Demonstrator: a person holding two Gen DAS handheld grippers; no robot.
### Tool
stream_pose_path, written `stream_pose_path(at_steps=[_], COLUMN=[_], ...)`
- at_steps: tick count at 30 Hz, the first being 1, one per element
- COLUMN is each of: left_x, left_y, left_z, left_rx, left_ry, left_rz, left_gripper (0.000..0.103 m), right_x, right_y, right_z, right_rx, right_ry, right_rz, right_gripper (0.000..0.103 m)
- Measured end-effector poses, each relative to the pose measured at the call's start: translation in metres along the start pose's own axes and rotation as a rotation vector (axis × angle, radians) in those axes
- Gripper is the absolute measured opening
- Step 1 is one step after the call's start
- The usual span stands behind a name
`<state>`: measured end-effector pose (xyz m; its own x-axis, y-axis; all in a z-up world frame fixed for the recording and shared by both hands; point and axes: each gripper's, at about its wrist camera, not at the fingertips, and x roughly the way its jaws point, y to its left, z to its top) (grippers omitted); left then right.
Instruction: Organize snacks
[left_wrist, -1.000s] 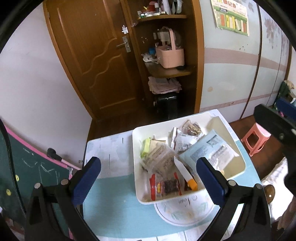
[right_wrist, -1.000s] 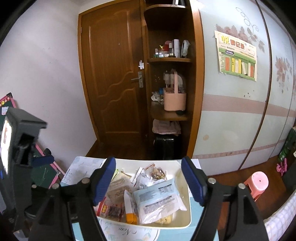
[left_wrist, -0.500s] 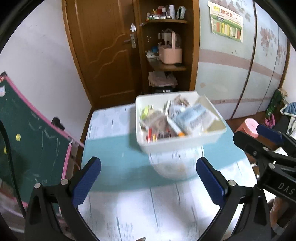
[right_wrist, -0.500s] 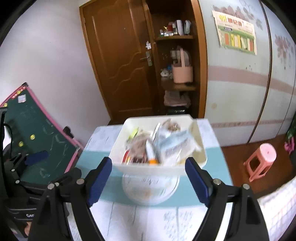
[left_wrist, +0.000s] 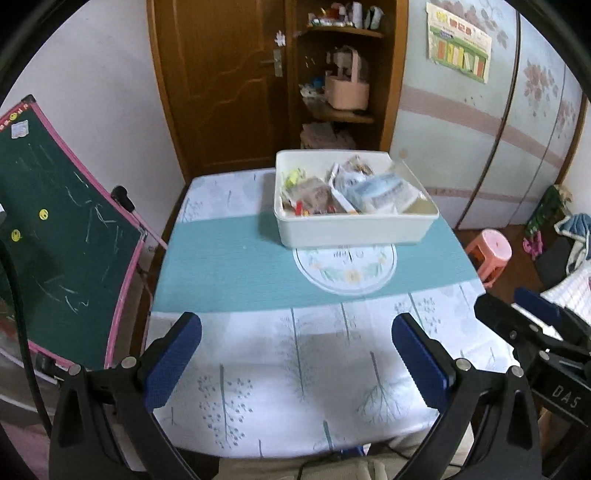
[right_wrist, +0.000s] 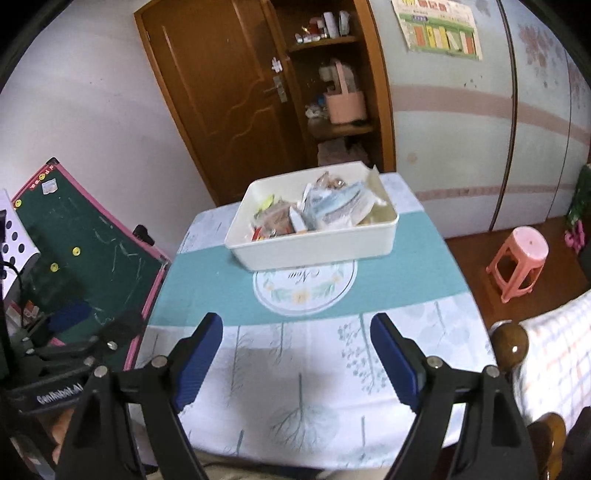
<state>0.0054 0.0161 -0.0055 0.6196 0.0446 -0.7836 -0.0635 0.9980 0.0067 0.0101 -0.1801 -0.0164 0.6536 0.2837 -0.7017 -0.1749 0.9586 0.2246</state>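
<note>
Both pairs of jaws stand spread wide with nothing between them. The left gripper (left_wrist: 295, 358) and the right gripper (right_wrist: 297, 360) hang over the near, tree-printed end of the desk (left_wrist: 258, 369), angled down toward it, well short of the white bin (left_wrist: 351, 229). Holding back like this probably means neither is committed to a grasp; each has a clear view of the bin.

The bin is the landmark. It sits on the far half of the desk, its near wall overlapping the far edge of the round printed emblem (right_wrist: 304, 286) on the teal band of the cloth. Inside it the snack packets (left_wrist: 380, 192) lie heaped and overlapping, a pale blue one on top toward the bin's right side, darker and red-marked ones toward its left. All the snacks appear gathered in the bin, none loose on the cloth around it, so the sorting looks either done or not begun.

Left of the bin, beyond the desk's edge, a green chalkboard (left_wrist: 66, 229) leans; right of it a pink stool (right_wrist: 521, 258) stands on the floor.
</note>
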Motion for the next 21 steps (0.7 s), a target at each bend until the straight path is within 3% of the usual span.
stream_pose_path(at_steps=[5,21], left_x=[0.001,0.001], left_y=[0.003,0.011], left_z=[-0.004,-0.003], left_rx=[-0.014,-0.052], left_ry=[-0.002,-0.017], left_rz=[0.035,0.034], left_gripper=[0.102,0.102], right_x=[0.0,0.005], right_y=[0.015,0.021], right_z=[-0.006,-0.005], right_rx=[-0.061,-0.078], right_ry=[0.006,0.017], right_rz=[-0.007,-0.007], right_gripper=[0.083,0.083])
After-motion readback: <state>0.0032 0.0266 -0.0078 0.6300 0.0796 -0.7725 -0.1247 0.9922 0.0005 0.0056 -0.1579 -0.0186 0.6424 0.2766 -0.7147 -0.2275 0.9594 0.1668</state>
